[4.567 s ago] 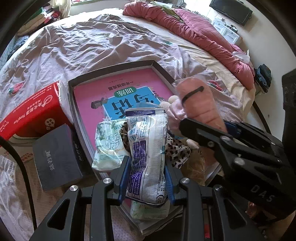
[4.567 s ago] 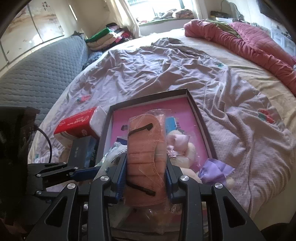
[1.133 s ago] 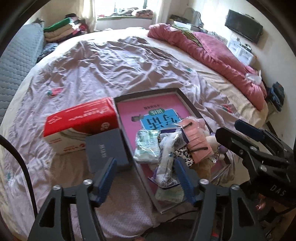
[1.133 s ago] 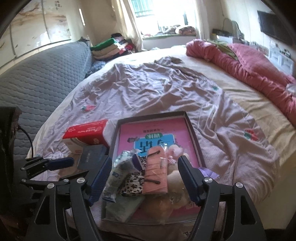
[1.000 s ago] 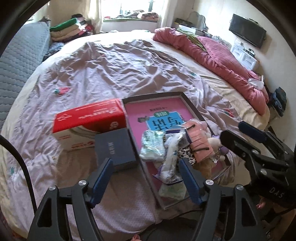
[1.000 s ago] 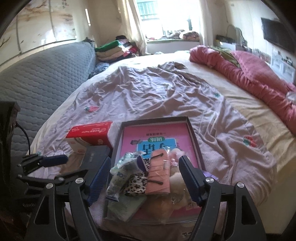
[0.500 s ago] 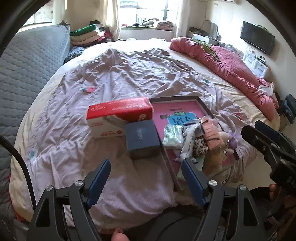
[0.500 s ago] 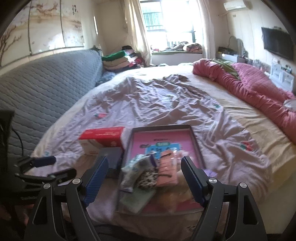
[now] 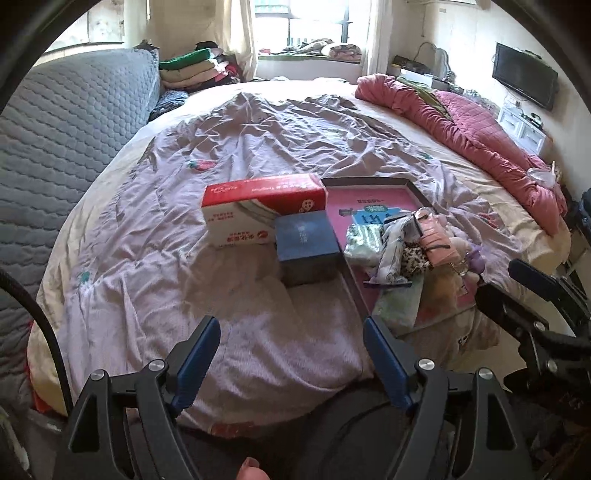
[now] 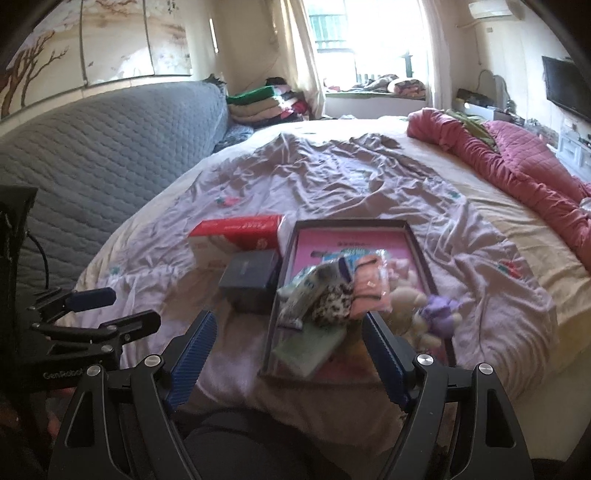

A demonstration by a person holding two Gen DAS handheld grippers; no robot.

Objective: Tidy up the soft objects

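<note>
Broadly, a bright bedroom: window (image 9: 314, 26) at the far wall, television (image 9: 526, 79) on the right wall, painted panels (image 10: 92, 40) above a quilted grey headboard (image 9: 66, 147) along the left. Filling most of both views, a large bed (image 9: 277, 147) under a rumpled lilac sheet, with a crumpled red quilt (image 9: 480, 133) down its right side and folded clothes (image 9: 195, 70) stacked at the far left corner. Near the bed's near edge, right of centre, a shallow dark tray (image 9: 365, 181) with a pink liner, heaped at its near end with the soft objects (image 9: 402, 243): wrapped packets, a leopard-print piece, a pink pack, plush toys. Just left of the tray, a red and white tissue box (image 9: 258, 206), and touching its near side a dark blue box (image 9: 306, 247). Nearest, left gripper (image 9: 291, 358) and right gripper (image 10: 288, 354), both spread wide with nothing between the blue pads, well short of the tray.
</note>
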